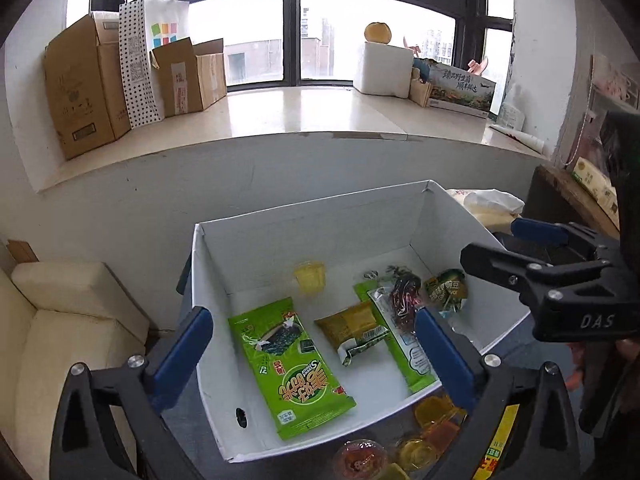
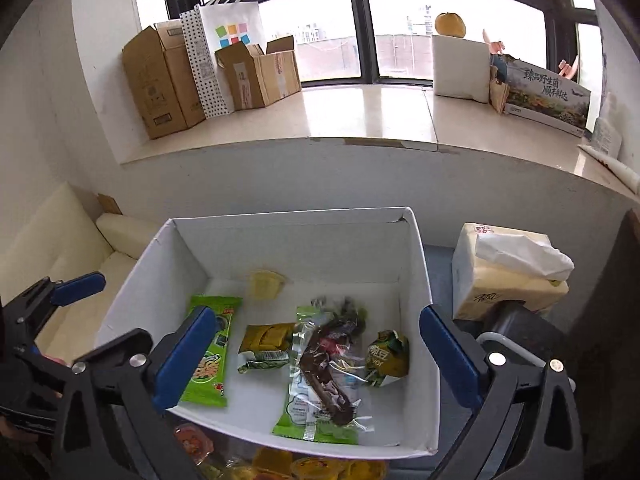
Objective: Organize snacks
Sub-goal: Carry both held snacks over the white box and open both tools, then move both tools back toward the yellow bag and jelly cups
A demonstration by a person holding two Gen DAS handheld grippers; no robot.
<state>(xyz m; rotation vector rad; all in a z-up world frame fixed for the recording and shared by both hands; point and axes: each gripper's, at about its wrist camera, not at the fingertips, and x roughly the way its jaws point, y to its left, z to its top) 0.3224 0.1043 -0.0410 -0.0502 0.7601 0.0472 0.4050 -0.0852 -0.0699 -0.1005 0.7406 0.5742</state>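
The jelly cups (image 1: 434,430) in front of the white box (image 1: 216,420) are cut off by the bottom edge and partly hidden behind the left gripper's fingers (image 1: 444,360). In the right wrist view a blue finger (image 2: 186,354) covers the middle of the green seaweed packet (image 2: 208,376). Print on the small packets is too small to read.

soft daylight from the blown-out window (image 1: 372,28), sharp focus, fisheye-bent dark edges

Ahead of the gripper, a dark-framed window (image 1: 296,32) lets in pale daylight over a wide glossy sill (image 1: 288,112). Cardboard boxes (image 1: 84,84) and a dotted paper bag (image 1: 140,64) stand at its left end, a white foam box (image 1: 384,68) at its right. Below runs a white wall (image 1: 160,184); left, a cream sofa (image 1: 52,320).
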